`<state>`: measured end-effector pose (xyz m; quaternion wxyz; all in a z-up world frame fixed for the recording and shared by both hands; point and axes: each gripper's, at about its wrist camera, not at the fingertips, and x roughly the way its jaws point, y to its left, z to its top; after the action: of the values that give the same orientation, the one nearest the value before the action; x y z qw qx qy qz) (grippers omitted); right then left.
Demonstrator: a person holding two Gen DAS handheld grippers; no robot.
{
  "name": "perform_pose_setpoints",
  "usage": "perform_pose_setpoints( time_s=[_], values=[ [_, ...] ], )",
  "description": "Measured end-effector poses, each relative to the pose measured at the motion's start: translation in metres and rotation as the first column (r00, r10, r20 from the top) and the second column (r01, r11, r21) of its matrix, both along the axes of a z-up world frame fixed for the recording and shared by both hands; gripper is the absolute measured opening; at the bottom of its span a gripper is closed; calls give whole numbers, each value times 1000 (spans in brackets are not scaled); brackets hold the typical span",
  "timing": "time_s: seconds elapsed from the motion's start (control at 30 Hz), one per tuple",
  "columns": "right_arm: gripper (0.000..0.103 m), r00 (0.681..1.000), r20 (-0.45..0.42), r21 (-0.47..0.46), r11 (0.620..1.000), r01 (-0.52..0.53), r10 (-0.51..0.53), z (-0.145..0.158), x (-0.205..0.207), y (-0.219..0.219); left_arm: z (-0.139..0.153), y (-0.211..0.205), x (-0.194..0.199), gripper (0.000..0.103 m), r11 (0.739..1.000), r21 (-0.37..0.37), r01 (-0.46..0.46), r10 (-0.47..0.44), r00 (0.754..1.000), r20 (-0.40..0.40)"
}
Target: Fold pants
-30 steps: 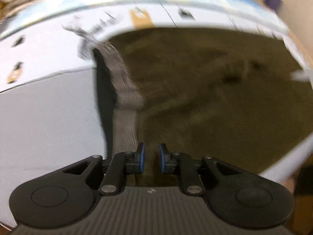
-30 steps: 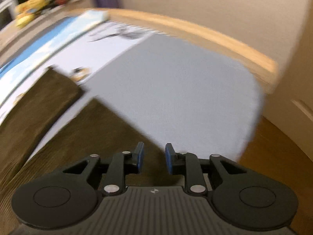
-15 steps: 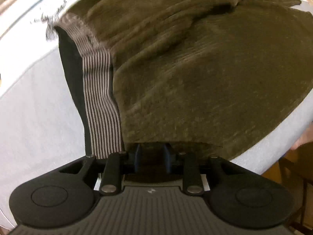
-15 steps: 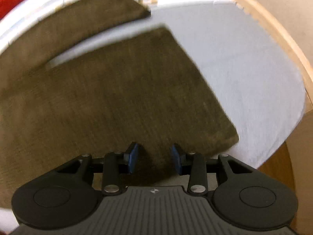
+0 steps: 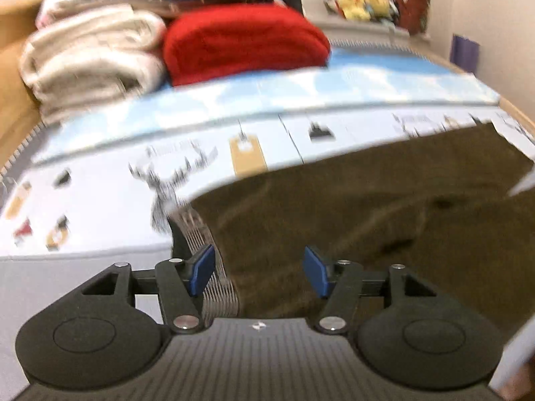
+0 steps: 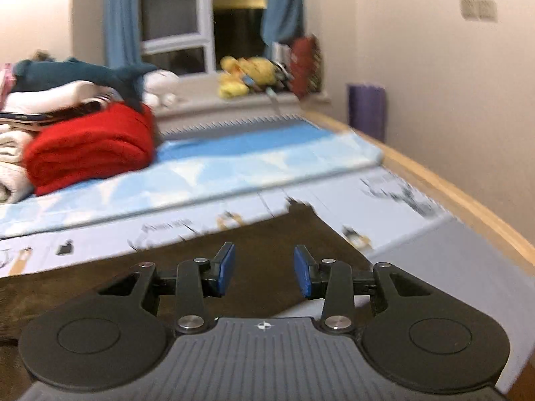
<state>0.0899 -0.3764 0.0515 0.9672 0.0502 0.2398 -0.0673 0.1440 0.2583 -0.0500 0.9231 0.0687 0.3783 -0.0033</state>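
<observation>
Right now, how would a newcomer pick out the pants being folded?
Start at the bed with its pale printed cover. On its near side, under both open grippers, lie the pants. They are flat, dark olive-brown, with a striped waistband lining, unlike the bulky red blanket behind.

Both sets of jaws have spread wide since half a second ago: the left gripper (image 5: 255, 274), then closed down at the waist edge of the pants (image 5: 367, 227), now holds nothing, and the right gripper (image 6: 264, 274) stands wider than it did over the leg. Both have also lifted and tilted up off the cloth (the views are blurred), so the red blanket (image 5: 244, 40) and the window (image 6: 200, 16) have come into sight beyond the bed (image 5: 100, 200).
</observation>
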Motion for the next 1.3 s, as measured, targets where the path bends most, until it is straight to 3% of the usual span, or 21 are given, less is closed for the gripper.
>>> perform_pose_setpoints(
  time_s=[0.03, 0.13, 0.3, 0.33, 0.4, 0.47, 0.53, 0.57, 0.6, 0.67, 0.73, 0.93, 1.03, 1.13, 1.2, 1.27, 1.3],
  values=[
    [41, 1000, 23, -8, 1000, -5, 5, 1, 1, 9, 2, -4, 1, 66, 1000, 7, -3, 3, 1000, 23],
    [47, 998, 61, -19, 1000, -25, 26, 6, 9, 39, 12, -10, 10, 86, 998, 22, -63, 61, 996, 71],
    [49, 994, 66, 5, 996, -91, 90, 15, 29, 80, 29, 4, 18, 86, 981, -17, -195, 195, 975, 108],
    [49, 992, 64, 18, 994, -107, 105, 16, 34, 86, 33, 9, 19, 82, 975, -28, -221, 223, 969, 110],
    [49, 988, 64, 39, 989, -140, 137, 19, 41, 98, 38, 18, 24, 62, 962, -39, -272, 275, 955, 111],
    [49, 984, 54, 49, 984, -171, 168, 23, 45, 111, 40, 29, 30, 24, 950, -60, -306, 311, 946, 94],
    [48, 983, 34, 28, 983, -180, 179, 26, 52, 125, 36, 37, 38, 8, 937, -72, -341, 346, 936, 68],
    [43, 983, 27, 19, 983, -184, 183, 27, 54, 132, 35, 40, 42, 4, 932, -78, -353, 358, 932, 51],
    [37, 981, 21, 18, 981, -195, 195, 28, 58, 138, 30, 42, 46, 4, 929, -93, -358, 362, 932, 35],
    [9, 976, 12, 29, 975, -219, 218, 29, 65, 145, 23, 46, 57, 4, 923, -142, -358, 361, 933, -7],
    [1, 974, 18, 49, 973, -227, 226, 31, 71, 150, 13, 45, 73, 4, 920, -159, -357, 354, 934, -51],
    [3, 972, -8, 128, 964, -233, 236, 32, 85, 158, -11, 45, 130, 5, 928, -158, -337, 336, 941, -36],
    [3, 969, -25, 205, 950, -235, 245, 29, 88, 155, -29, 54, 148, 5, 925, -202, -323, 314, 946, -75],
    [3, 963, -16, 208, 943, -259, 268, 31, 90, 156, -45, 53, 166, 7, 952, -161, -262, 252, 964, -81],
    [3, 959, -20, 190, 943, -273, 282, 31, 93, 157, -57, 50, 176, 15, 966, -115, -233, 223, 971, -89],
    [3, 956, -27, 180, 942, -283, 292, 29, 97, 156, -72, 50, 187, 40, 968, -107, -226, 214, 970, -115],
    [3, 955, -34, 180, 942, -284, 295, 28, 99, 154, -78, 49, 191, 44, 970, -103, -219, 206, 970, -126]
  ],
)
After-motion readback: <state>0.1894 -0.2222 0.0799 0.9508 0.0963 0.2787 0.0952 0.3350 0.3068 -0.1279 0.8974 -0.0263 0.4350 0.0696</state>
